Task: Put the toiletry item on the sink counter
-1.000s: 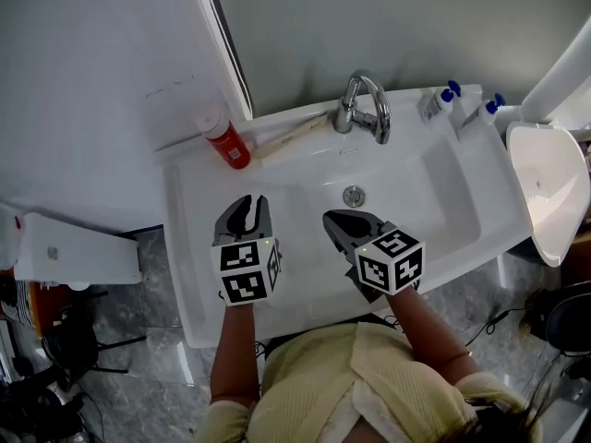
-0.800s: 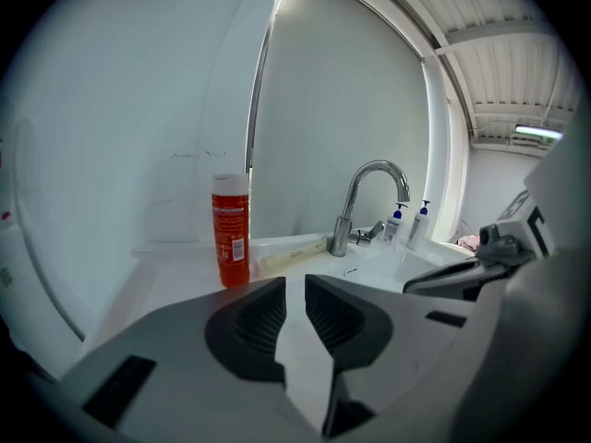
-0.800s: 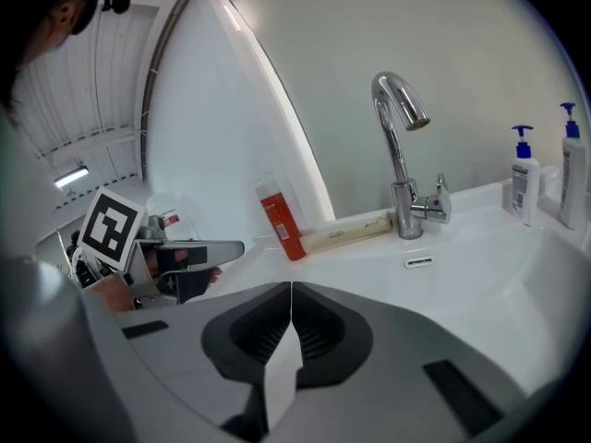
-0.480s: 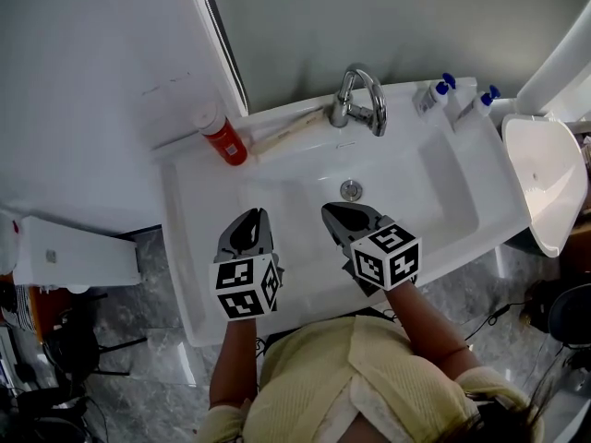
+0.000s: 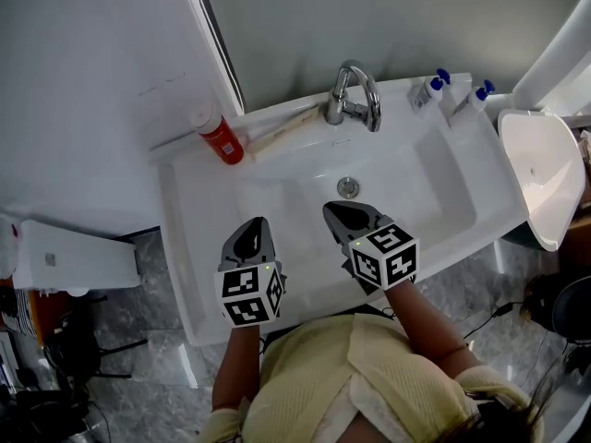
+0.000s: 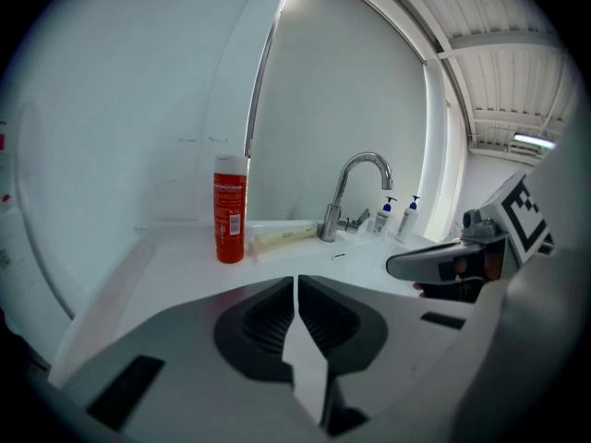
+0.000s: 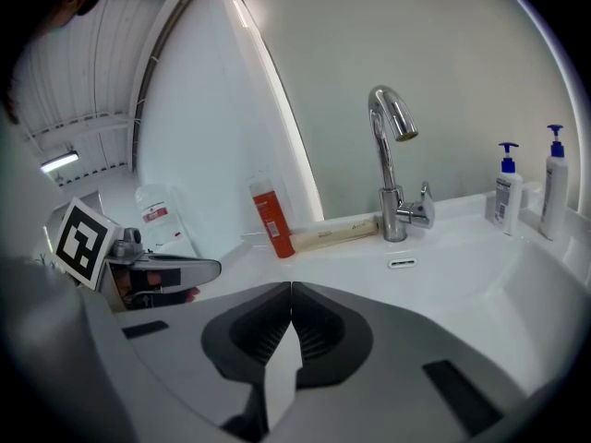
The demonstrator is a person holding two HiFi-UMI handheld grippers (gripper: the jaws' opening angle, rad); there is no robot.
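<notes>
While both grippers hover over the basin point(image 5: 416, 192), the left gripper point(image 5: 250, 227) has just been closing its fingers point(image 6: 263, 317), which now meet on nothing. The right gripper point(image 5: 334, 213) has its fingers point(image 7: 323, 326) pressed together, empty too. The red bottle point(image 5: 221, 139) stands upright at the table's point(image 5: 182, 169) back left corner, beside a pale tube point(image 5: 284, 134).

We are pulling our left gripper point(image 5: 250, 229) back from the middle of the sink point(image 5: 425, 192), closer to our body. Its fingers point(image 6: 263, 321) have just been closing together, with nothing between them.
</notes>
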